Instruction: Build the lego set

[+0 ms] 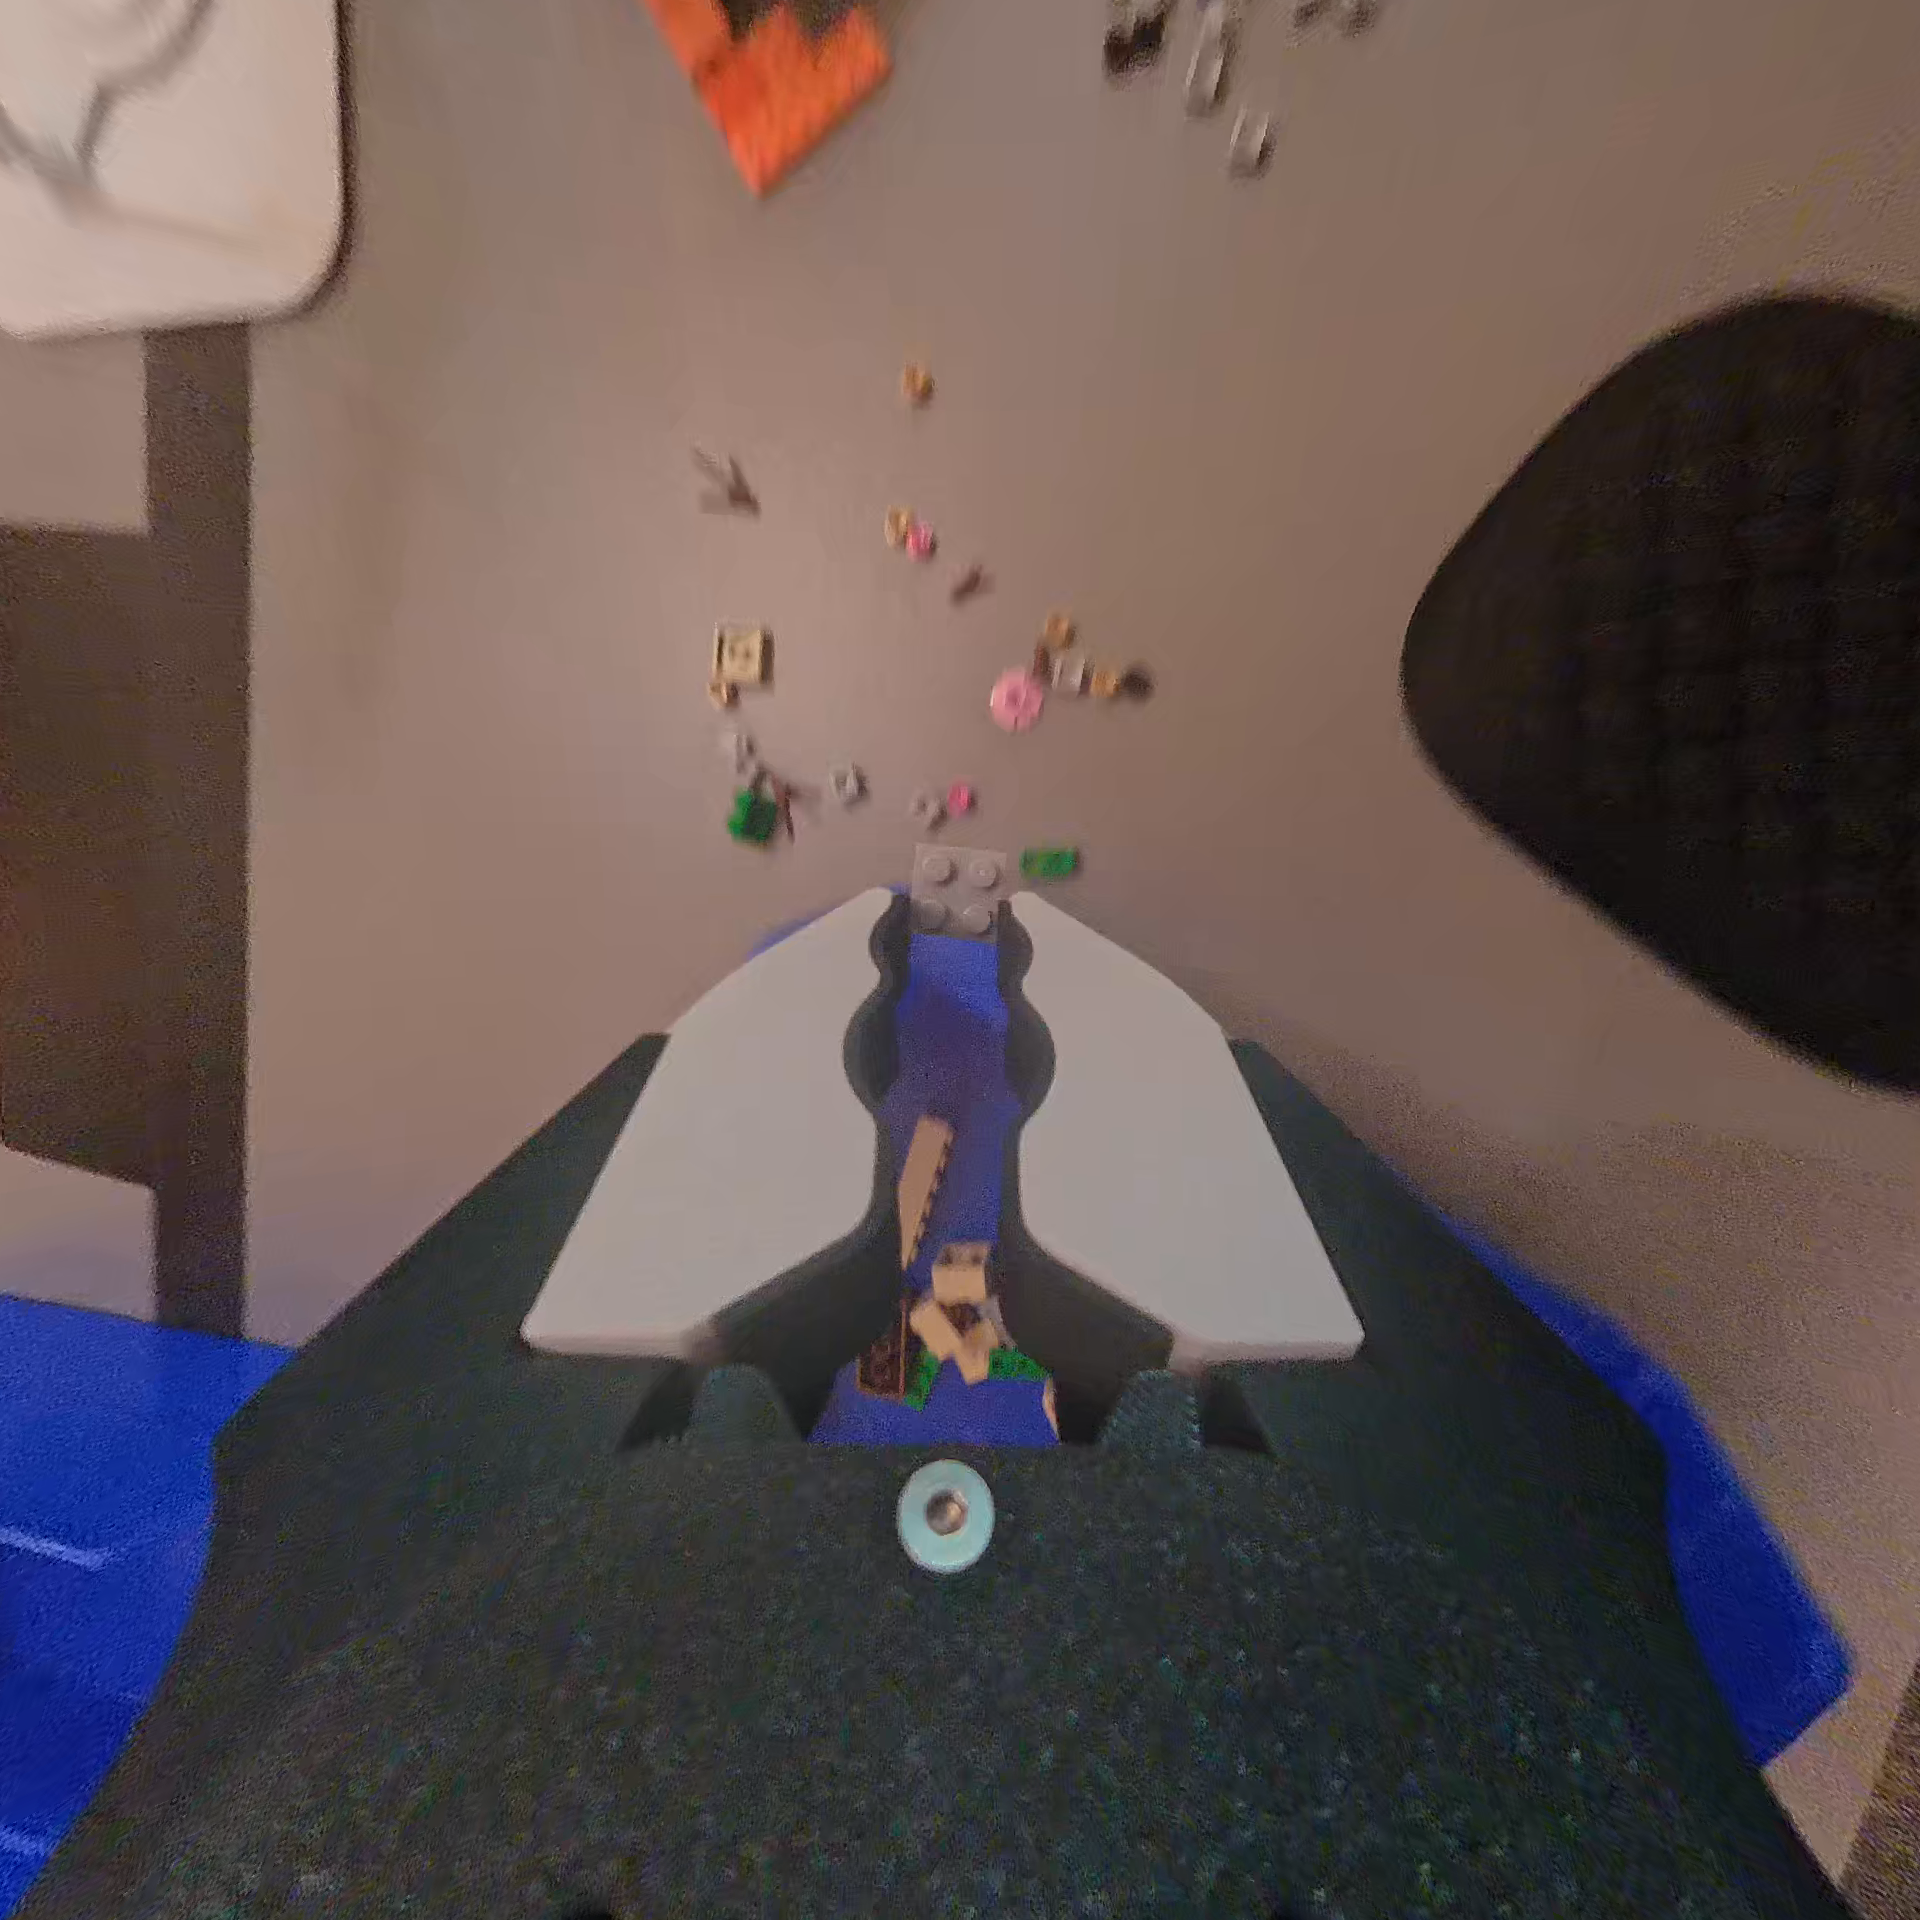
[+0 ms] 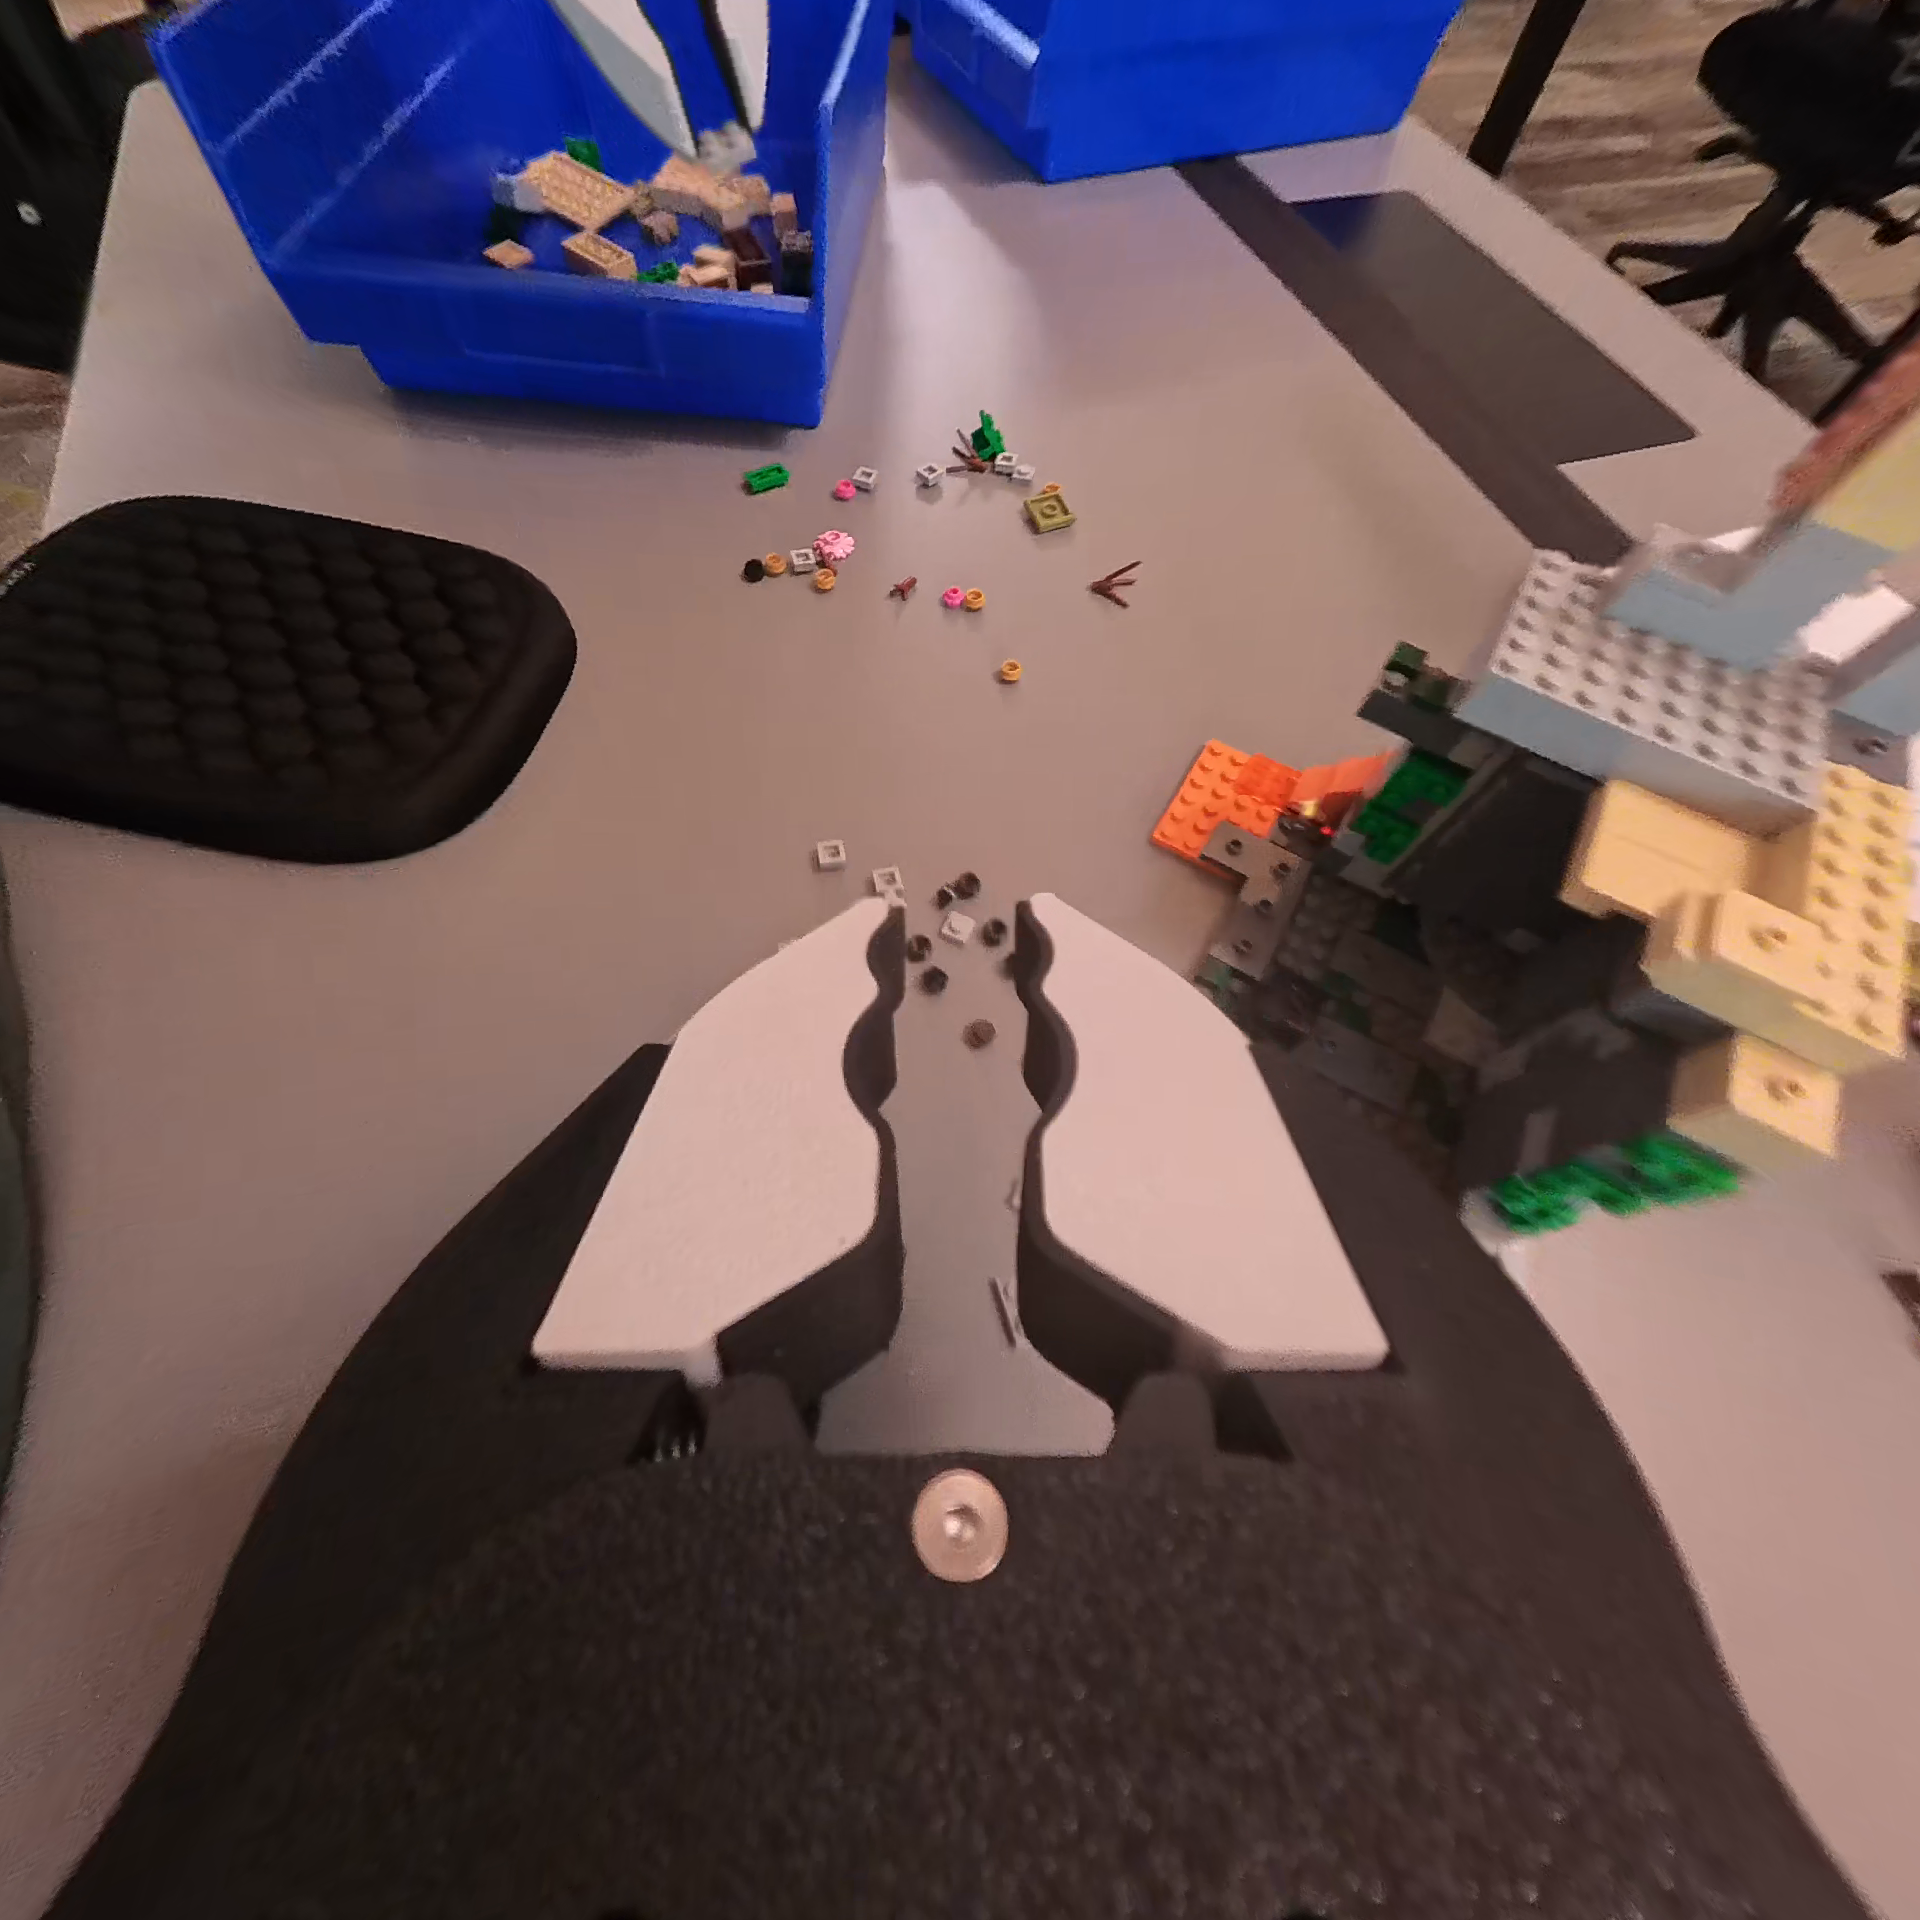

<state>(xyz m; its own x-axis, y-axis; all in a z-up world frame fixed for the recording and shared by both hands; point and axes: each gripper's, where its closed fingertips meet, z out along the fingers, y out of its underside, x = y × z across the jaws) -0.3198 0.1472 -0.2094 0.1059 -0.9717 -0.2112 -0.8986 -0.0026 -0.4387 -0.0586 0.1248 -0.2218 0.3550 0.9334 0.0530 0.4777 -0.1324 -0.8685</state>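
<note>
Left wrist view: the left gripper pinches a grey studded plate above the blue bin. The right gripper hangs parted over dark round studs on the table, holding nothing.

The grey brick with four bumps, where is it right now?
The grey brick sits pinched at the tips of the left gripper, above the blue bin, just short of a green piece on the table.
</note>
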